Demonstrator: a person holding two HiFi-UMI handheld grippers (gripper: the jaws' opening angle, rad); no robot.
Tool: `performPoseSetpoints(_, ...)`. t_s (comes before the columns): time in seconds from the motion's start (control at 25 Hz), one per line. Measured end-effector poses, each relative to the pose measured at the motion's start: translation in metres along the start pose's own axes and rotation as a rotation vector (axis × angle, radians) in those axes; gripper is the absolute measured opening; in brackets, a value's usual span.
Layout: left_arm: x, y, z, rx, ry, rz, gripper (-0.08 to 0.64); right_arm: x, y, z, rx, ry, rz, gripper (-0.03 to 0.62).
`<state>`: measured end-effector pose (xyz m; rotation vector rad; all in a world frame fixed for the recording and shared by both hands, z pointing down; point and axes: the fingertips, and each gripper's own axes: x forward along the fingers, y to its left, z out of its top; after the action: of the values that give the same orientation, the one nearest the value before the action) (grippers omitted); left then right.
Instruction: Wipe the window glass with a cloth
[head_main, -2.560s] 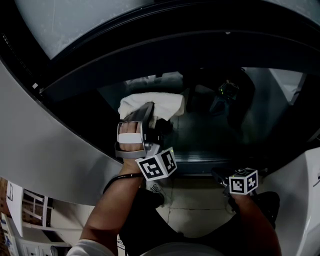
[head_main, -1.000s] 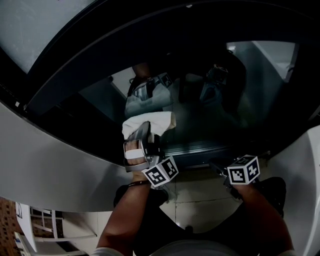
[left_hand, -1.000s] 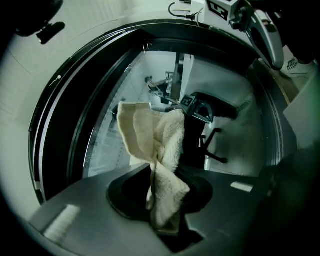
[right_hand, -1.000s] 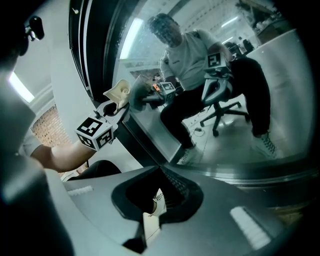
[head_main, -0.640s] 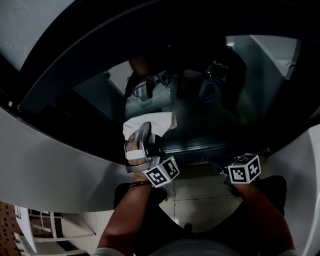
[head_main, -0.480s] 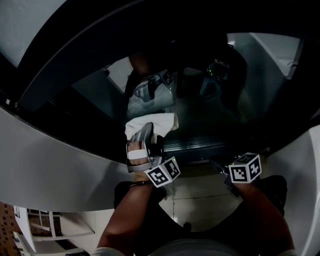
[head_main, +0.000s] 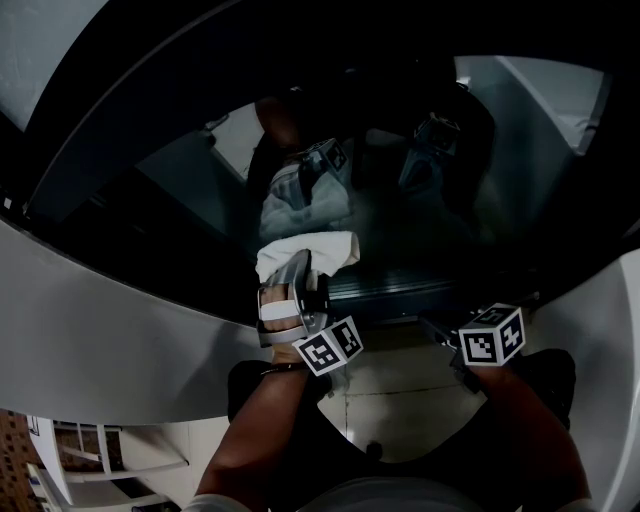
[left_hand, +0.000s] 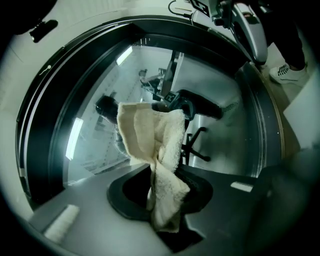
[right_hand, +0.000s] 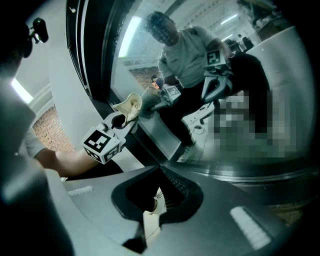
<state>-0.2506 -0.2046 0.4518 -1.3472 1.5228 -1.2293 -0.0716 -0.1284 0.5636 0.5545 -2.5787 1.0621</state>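
- Cloth (left_hand: 150, 140) first: it is pale and fluffy, and your left gripper (left_hand: 162, 175) has its jaws shut tight on the bottom part of it. The rest stands up past the jaw tips in a loose bunch.
- Your left arm (head_main: 250, 430) comes up from the bottom of the head view. The left gripper (head_main: 303, 265) points away from you, with its marker cube (head_main: 330, 347) at the near end.
- Your right gripper (right_hand: 161, 169) has its jaws closed, tips touching, and it holds nothing. Through the hole behind the tips you can see a white shoe (right_hand: 158, 201).
- In the head view the right gripper (head_main: 440, 335) sits low on the right, well apart from the cloth (head_main: 310, 248). It is over the pale floor (head_main: 400, 390), below the bottom of the window.
- Next comes the window glass (head_main: 420, 240). The cloth touches it low down, just above the bottom rail of the dark frame (head_main: 400, 288).
- From the right gripper view you can see the left gripper (right_hand: 126, 114) from the side, with the cloth (right_hand: 131, 106) against the window glass (right_hand: 125, 45).
- In the glass there is a dim reflection (head_main: 300, 195) of the cloth and the gripper, right above the real cloth.
- A white wall (head_main: 100, 330) curves round the left side of the frame.
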Motion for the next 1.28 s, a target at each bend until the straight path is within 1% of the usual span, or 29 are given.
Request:
performPoseSetpoints(0.36, 0.000, -0.014, -0.005, -0.002, 0.014, -0.037, 0.098, -0.001, 0.001, 0.003, 0.000, -0.002, -0.004, 0.002)
performPoseSetpoints(0.6, 0.000, -0.018, -0.008, -0.018, 0.022, -0.045, 0.098, -0.005, 0.002, 0.018, -0.053, -0.022, -0.060, 0.002)
performPoseSetpoints(0.92, 0.000, -0.020, -0.009, -0.022, 0.027, -0.052, 0.098, -0.003, 0.010, 0.016, -0.052, -0.012, -0.037, 0.002)
performPoseSetpoints(1.12, 0.000, -0.026, -0.010, -0.024, 0.038, -0.078, 0.098, -0.003, 0.013, 0.016, -0.047, -0.009, -0.031, 0.002)
performPoseSetpoints(1.28, 0.000, -0.039, -0.013, -0.005, 0.049, -0.124, 0.097, -0.002, 0.012, 0.015, -0.042, -0.007, -0.032, 0.002)
